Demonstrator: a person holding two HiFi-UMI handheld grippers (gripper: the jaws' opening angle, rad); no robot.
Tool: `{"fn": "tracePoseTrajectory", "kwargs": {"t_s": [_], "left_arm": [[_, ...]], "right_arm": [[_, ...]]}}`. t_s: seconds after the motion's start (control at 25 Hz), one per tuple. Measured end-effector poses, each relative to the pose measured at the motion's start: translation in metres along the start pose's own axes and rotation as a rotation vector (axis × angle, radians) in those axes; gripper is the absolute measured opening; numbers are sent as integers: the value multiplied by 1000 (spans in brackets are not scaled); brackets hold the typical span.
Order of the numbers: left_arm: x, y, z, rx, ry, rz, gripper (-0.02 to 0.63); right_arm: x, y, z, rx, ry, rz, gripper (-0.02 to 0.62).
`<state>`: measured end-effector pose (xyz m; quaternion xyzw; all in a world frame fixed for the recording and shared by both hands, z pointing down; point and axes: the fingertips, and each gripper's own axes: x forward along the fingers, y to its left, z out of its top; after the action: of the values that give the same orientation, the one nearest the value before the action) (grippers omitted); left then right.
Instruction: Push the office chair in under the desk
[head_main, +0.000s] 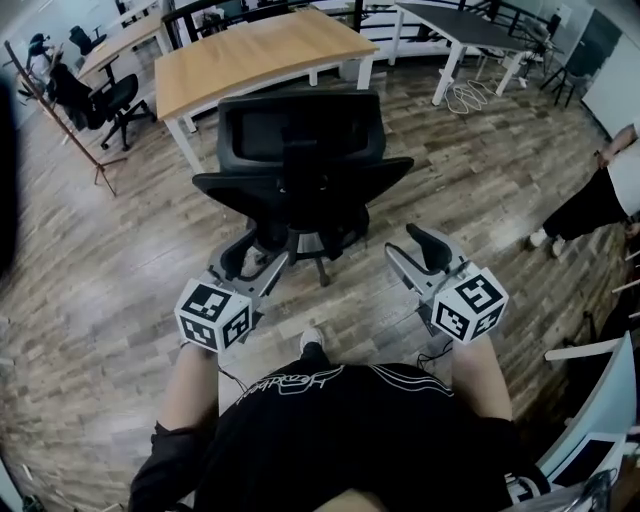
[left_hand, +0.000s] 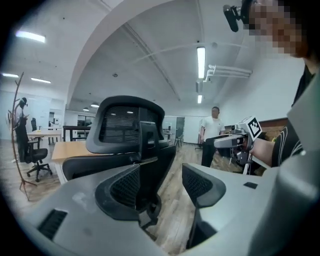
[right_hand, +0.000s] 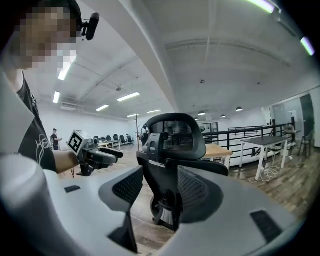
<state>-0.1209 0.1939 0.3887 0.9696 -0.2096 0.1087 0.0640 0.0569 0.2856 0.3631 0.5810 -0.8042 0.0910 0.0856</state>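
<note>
A black mesh-backed office chair (head_main: 300, 165) stands on the wood floor with its back toward me, in front of a light wooden desk (head_main: 260, 50). My left gripper (head_main: 248, 266) is open just behind the chair's lower left side, nothing between its fingers. To the right of the chair base, my right gripper (head_main: 422, 252) is also open and empty. In the left gripper view the chair (left_hand: 125, 125) rises beyond the spread jaws of the left gripper (left_hand: 160, 185). The right gripper view has the chair (right_hand: 177, 132) past the right gripper (right_hand: 157, 187).
A person (head_main: 600, 200) stands at the right. At the far left, a wooden coat stand (head_main: 60, 110) and another black chair (head_main: 110, 105) are next to a second desk. A dark-topped table (head_main: 460, 25) with white legs sits at the back right.
</note>
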Motion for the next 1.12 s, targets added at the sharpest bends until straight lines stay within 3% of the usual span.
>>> {"fn": "tracePoseTrajectory", "kwargs": {"t_s": [0.16, 0.28, 0.4, 0.56, 0.68, 0.84, 1.12], "left_arm": [[15, 61, -4, 60, 57, 68, 252], [24, 103, -8, 175, 114, 133, 264], [31, 137, -8, 333, 182, 199, 267], [36, 171, -14, 446, 244, 236, 267], [39, 188, -18, 563, 307, 233, 270], [45, 205, -22, 639, 361, 212, 270], [57, 214, -35, 695, 412, 154, 270]], "right_arm": [[40, -40, -2, -181, 99, -97, 249], [66, -67, -5, -312, 170, -175, 262], [87, -87, -7, -357, 217, -204, 262], [107, -112, -13, -433, 282, -247, 265], [119, -130, -20, -555, 345, -291, 267], [134, -146, -28, -724, 427, -324, 268], [138, -149, -33, -688, 430, -269, 267]]}}
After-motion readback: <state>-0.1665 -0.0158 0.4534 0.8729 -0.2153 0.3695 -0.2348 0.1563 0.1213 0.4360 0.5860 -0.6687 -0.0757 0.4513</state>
